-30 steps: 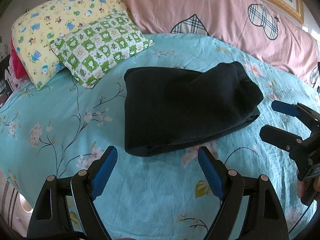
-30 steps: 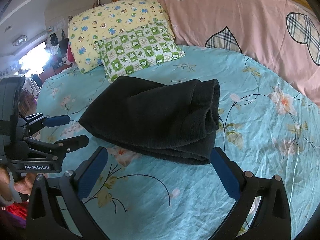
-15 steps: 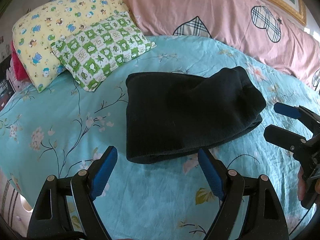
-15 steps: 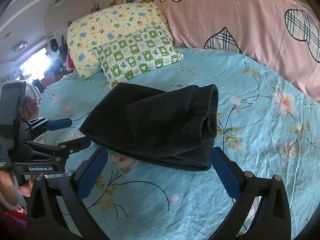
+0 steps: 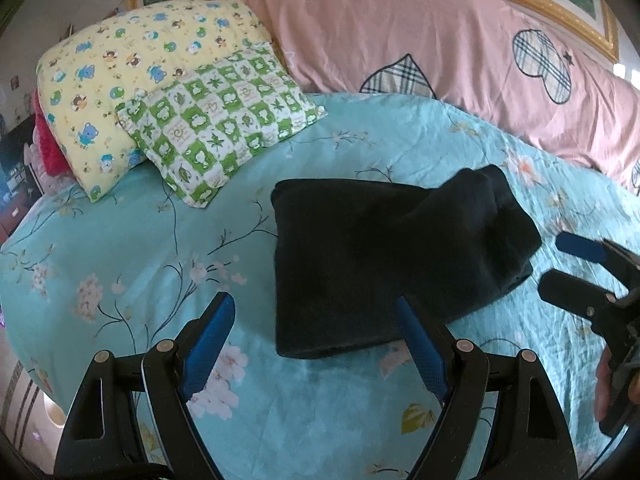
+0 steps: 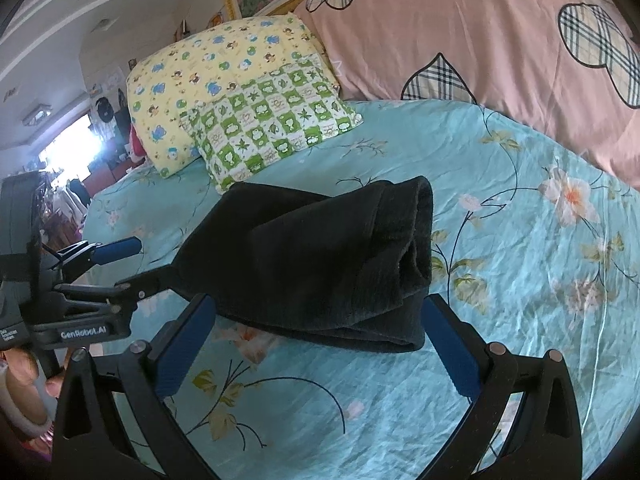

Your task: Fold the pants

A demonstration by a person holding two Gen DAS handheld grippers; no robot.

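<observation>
The black pants (image 5: 384, 256) lie folded into a thick bundle on the turquoise floral bedsheet (image 5: 160, 240); they also show in the right wrist view (image 6: 320, 264). My left gripper (image 5: 316, 344) is open and empty, just short of the bundle's near left corner; it also shows at the left of the right wrist view (image 6: 136, 264). My right gripper (image 6: 316, 344) is open and empty, at the bundle's near edge by its rolled end; it shows at the right of the left wrist view (image 5: 560, 264).
A green checked pillow (image 5: 216, 120) leans on a yellow cartoon pillow (image 5: 132, 72) at the back left. A pink quilt with plaid hearts (image 5: 460, 48) runs along the back. The bed edge (image 5: 24, 364) drops off at the near left.
Both grippers have moved a little closer to the pants and stay open. The bundle has not moved.
</observation>
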